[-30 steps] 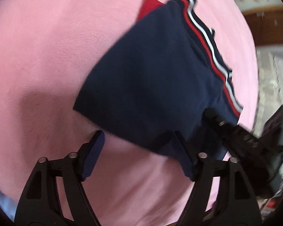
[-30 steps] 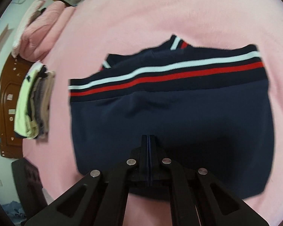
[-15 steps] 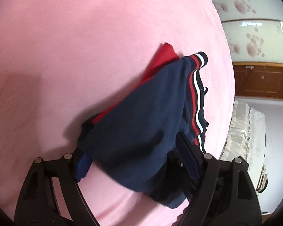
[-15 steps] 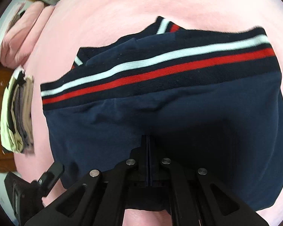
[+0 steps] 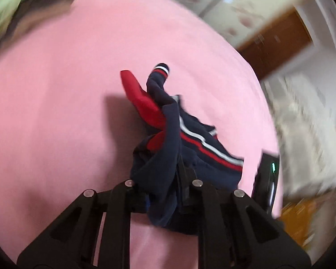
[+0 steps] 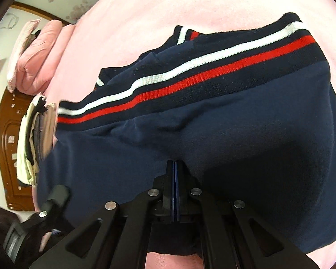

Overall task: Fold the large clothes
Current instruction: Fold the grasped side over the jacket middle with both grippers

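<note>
A folded navy sweater (image 6: 212, 139) with a white and red striped hem is held above the pink bed cover (image 6: 145, 4). My right gripper (image 6: 175, 168) is shut on its near edge, fabric draped around the fingers. In the left wrist view the sweater (image 5: 168, 157) hangs bunched, with a red panel (image 5: 143, 103) showing, and my left gripper (image 5: 163, 192) is shut on its near corner. The left gripper also shows at the lower left of the right wrist view (image 6: 51, 204).
A stack of folded clothes (image 6: 33, 139) and a pink quilt (image 6: 38, 53) lie at the far left of the bed, near a wooden headboard (image 6: 9, 157). A dark device with a green light (image 5: 266, 179) is to the right of the left gripper.
My left gripper has closed on the sweater's corner and swung round, so the sweater bunches up. The right gripper has stayed shut and lifted the sweater closer to its camera.
</note>
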The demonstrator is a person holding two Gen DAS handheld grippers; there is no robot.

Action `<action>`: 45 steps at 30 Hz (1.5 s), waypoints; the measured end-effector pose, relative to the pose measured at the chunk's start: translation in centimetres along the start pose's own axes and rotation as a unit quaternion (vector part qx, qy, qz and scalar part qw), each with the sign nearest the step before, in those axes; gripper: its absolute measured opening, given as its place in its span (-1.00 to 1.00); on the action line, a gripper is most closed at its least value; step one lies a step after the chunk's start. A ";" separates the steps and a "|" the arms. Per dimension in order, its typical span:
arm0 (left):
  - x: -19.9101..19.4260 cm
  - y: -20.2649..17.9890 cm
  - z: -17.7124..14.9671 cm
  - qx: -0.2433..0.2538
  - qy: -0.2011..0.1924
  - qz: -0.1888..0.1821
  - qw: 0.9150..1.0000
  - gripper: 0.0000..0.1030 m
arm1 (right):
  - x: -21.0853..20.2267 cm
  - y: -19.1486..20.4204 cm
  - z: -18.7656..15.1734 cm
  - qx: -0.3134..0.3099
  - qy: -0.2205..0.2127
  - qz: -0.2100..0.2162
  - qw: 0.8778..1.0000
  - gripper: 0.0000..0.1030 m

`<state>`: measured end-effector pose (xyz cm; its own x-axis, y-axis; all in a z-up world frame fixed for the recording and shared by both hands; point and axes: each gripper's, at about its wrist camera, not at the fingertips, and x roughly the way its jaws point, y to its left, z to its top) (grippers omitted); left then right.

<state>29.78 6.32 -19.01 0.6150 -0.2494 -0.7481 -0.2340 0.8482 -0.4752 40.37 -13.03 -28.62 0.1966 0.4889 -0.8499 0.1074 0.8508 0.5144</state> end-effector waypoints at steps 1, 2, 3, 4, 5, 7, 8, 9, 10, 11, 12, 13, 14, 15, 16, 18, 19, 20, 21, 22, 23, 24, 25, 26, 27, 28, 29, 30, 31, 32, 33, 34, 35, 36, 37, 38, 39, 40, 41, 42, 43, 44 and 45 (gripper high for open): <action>-0.3 -1.6 -0.4 0.024 -0.004 0.003 1.000 -0.75 | -0.1 -0.5 -0.3 -0.001 0.004 0.011 1.000 -1.00; -0.3 -3.0 -0.5 0.037 -0.004 0.004 0.999 -0.75 | -0.5 -0.8 -0.3 -0.005 0.009 0.018 1.000 -1.00; -0.5 -4.4 -0.8 0.055 -0.005 0.005 0.998 -0.75 | -0.8 -1.1 -0.3 -0.014 0.015 0.022 1.000 -1.00; -0.8 -6.1 -1.3 0.077 -0.008 0.012 0.997 -0.75 | -1.3 -1.5 -0.2 -0.028 0.025 0.026 0.999 -1.00; -1.3 -6.9 -1.6 0.091 -0.011 0.018 0.996 -0.75 | -1.7 -2.0 -0.1 -0.037 0.033 0.026 0.998 -1.00; -1.8 -8.8 -2.4 0.105 -0.015 0.022 0.994 -0.75 | -3.0 -3.3 0.5 -0.053 0.052 0.018 0.997 -1.00; -1.7 -9.9 -2.7 0.109 -0.015 0.023 0.994 -0.75 | -3.8 -4.1 0.9 -0.054 0.059 0.031 0.996 -1.00; -1.4 -11.1 -3.1 0.118 -0.014 0.028 0.993 -0.75 | -4.9 -5.1 1.3 -0.051 0.059 0.037 0.996 -1.00; -0.9 -12.2 -3.6 0.129 -0.014 0.035 0.991 -0.75 | -6.4 -6.4 2.0 -0.047 0.054 0.041 0.997 -1.00; -0.7 -13.2 -4.3 0.145 -0.013 0.043 0.988 -0.75 | -7.4 -7.3 2.4 -0.042 0.050 0.043 0.997 -1.00; 0.7 -15.0 -5.3 0.165 -0.011 0.054 0.985 -0.75 | -8.7 -8.4 2.9 -0.036 0.041 0.043 0.998 -1.00; 1.5 -16.4 -6.2 0.186 -0.008 0.070 0.980 -0.75 | -10.0 -9.7 3.5 -0.030 0.034 0.043 0.998 -1.00; 2.4 -17.4 -7.1 0.204 -0.006 0.088 0.975 -0.74 | -11.5 -11.3 4.1 -0.019 0.028 0.049 0.998 -1.00; 3.3 -18.4 -8.1 0.218 0.000 0.106 0.970 -0.74 | -12.2 -12.2 4.5 -0.013 0.026 0.051 0.998 -1.00; 4.3 -19.2 -9.0 0.230 0.008 0.122 0.965 -0.74 | -13.1 -13.6 4.9 -0.001 0.024 0.056 0.998 -1.00; 6.7 -20.6 -11.0 0.262 0.027 0.153 0.952 -0.74 | -14.5 -15.8 5.3 0.017 0.019 0.067 0.997 -1.00; 7.4 -21.1 -11.9 0.276 0.032 0.163 0.947 -0.72 | -15.1 -17.0 5.5 0.025 0.017 0.070 0.997 -1.00; 8.2 -21.8 -12.8 0.294 0.035 0.178 0.938 -0.71 | -15.6 -17.6 5.5 0.030 0.016 0.070 0.997 -1.00; 8.6 -22.4 -13.6 0.312 0.033 0.189 0.930 -0.61 | -16.3 -18.6 5.6 0.038 0.014 0.074 0.996 -1.00; 8.8 -23.0 -14.3 0.325 0.035 0.188 0.926 -0.34 | -16.7 -19.1 5.9 0.045 0.013 0.085 0.995 -1.00; 8.9 -23.5 -14.7 0.330 0.045 0.173 0.927 -0.16 | -17.1 -19.7 6.1 0.055 0.014 0.106 0.993 -0.98; 8.9 -23.8 -15.0 0.330 0.062 0.151 0.930 0.20 | -17.6 -20.0 6.8 0.066 0.017 0.133 0.989 -0.98; 8.9 -24.0 -15.4 0.330 0.080 0.130 0.931 0.28 | -17.9 -20.2 6.8 0.070 0.021 0.151 0.986 -0.98; 8.8 -24.4 -15.8 0.332 0.100 0.111 0.931 0.28 | -18.1 -20.1 6.7 0.067 0.028 0.164 0.984 -0.96; 8.7 -24.1 -15.8 0.336 0.108 0.108 0.929 0.28 | -17.9 -19.5 7.1 0.059 0.035 0.163 0.984 -0.93; 8.4 -24.1 -15.8 0.340 0.115 0.107 0.927 0.28 | -17.6 -18.7 7.0 0.049 0.043 0.157 0.985 -0.84; 8.0 -24.0 -15.7 0.342 0.121 0.104 0.926 0.28 | -17.5 -18.3 7.0 0.040 0.053 0.152 0.986 -0.71; 7.6 -23.7 -15.4 0.339 0.125 0.103 0.927 0.28 | -16.7 -17.0 6.8 0.034 0.066 0.150 0.986 -0.63; 7.2 -23.2 -14.8 0.331 0.129 0.100 0.929 0.28 | -16.3 -16.5 6.7 0.032 0.075 0.154 0.985 -0.50; 6.7 -22.7 -14.1 0.318 0.133 0.096 0.934 0.28 | -16.0 -16.1 6.7 0.029 0.084 0.160 0.983 -0.41; 6.2 -22.1 -13.3 0.303 0.135 0.093 0.939 0.28 | -15.5 -15.6 6.6 0.023 0.090 0.165 0.982 -0.37; 5.8 -21.4 -12.6 0.286 0.135 0.091 0.944 0.28 | -15.1 -15.0 6.4 0.013 0.092 0.166 0.982 -0.26; 5.5 -20.7 -11.7 0.265 0.137 0.091 0.950 0.28 | -14.8 -14.4 6.1 0.004 0.092 0.164 0.982 -0.21; 5.3 -19.8 -10.8 0.244 0.136 0.092 0.956 0.28 | -14.2 -13.7 6.1 -0.006 0.091 0.158 0.983 -0.20; 5.1 -19.2 -10.1 0.225 0.136 0.096 0.960 0.28 | -13.5 -13.3 6.1 -0.009 0.089 0.152 0.984 -0.19; 4.8 -18.4 -9.4 0.207 0.135 0.102 0.964 0.28 | -12.6 -12.9 5.9 -0.013 0.087 0.143 0.986 -0.19; 4.4 -17.3 -8.5 0.192 0.132 0.110 0.966 0.28 | -12.0 -12.0 5.6 -0.017 0.085 0.136 0.987 -0.19; 4.4 -16.8 -7.8 0.182 0.127 0.120 0.968 0.28 | -11.4 -11.5 5.4 -0.023 0.081 0.133 0.988 -0.26; 4.4 -16.3 -7.0 0.172 0.119 0.131 0.969 0.28 | -10.8 -11.0 5.3 -0.026 0.074 0.130 0.988 -0.55; 4.4 -15.8 -6.2 0.165 0.111 0.140 0.970 0.28 | -10.4 -10.7 5.4 -0.026 0.070 0.130 0.989 -0.71; 4.4 -15.6 -5.5 0.158 0.105 0.146 0.971 0.28 | -10.3 -10.7 5.4 -0.020 0.071 0.135 0.988 -0.81; 4.3 -15.4 -4.9 0.153 0.098 0.150 0.972 0.28 | -10.5 -10.7 5.6 -0.013 0.067 0.142 0.988 -0.85; 4.2 -15.4 -4.5 0.149 0.093 0.152 0.973 0.28 | -10.8 -10.7 5.5 -0.010 0.061 0.150 0.987 -0.86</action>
<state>32.58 -9.90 -16.93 0.3978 -0.0229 -0.9172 -0.1378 0.9869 -0.0844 42.43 -28.45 -24.27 0.0977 0.7383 -0.6674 0.0436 0.6668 0.7440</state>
